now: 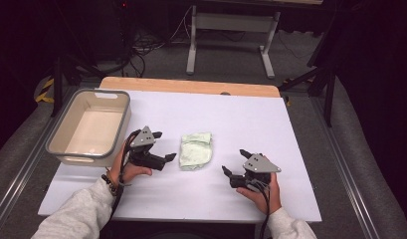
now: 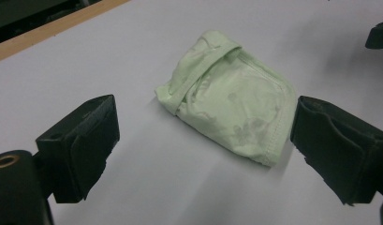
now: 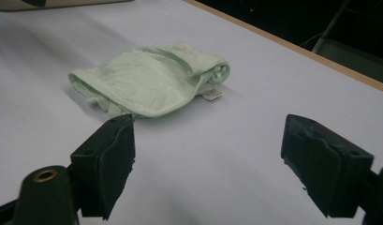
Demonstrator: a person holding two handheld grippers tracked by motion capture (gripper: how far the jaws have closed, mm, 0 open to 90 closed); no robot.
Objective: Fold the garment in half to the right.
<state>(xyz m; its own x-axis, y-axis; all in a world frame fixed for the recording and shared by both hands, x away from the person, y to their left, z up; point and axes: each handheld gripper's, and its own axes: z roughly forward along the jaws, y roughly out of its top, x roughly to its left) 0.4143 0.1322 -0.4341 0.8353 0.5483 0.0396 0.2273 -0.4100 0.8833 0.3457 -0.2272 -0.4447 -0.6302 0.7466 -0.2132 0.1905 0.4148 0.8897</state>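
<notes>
**Two open grippers flank a folded green cloth**

While both hands rest low on the white table (image 1: 290,129), the high view shows a folded pale green cloth (image 1: 195,151) lying near the table's middle, between the two tools. The left gripper (image 1: 163,147) sits just to the cloth's left, its jaws spread and pointing toward the fabric, one tip close to the cloth's edge without clearly touching it. The right gripper (image 1: 236,162) lies farther off to the cloth's right, jaws also spread, with bare table between it and the fabric. A beige plastic bin (image 1: 61,137) with a grey rim stands at the table's left edge, beyond the left hand (image 1: 134,172). The right hand (image 1: 263,191) grips its tool near the table's front edge. A light wooden strip (image 1: 191,85) runs along the far side.

In the left gripper view, the two black jaws stand wide apart with nothing between the pads. The green cloth (image 2: 231,101) lies just ahead, a hemmed edge and a folded band showing; its near corner reaches close to the right-hand jaw, whether touching I cannot tell.

In the right gripper view, the jaws are likewise spread and hold nothing. The cloth (image 3: 149,79) lies ahead and to the left, a small white label at its fold, its near edge just beyond the left-hand jaw's tip.
</notes>
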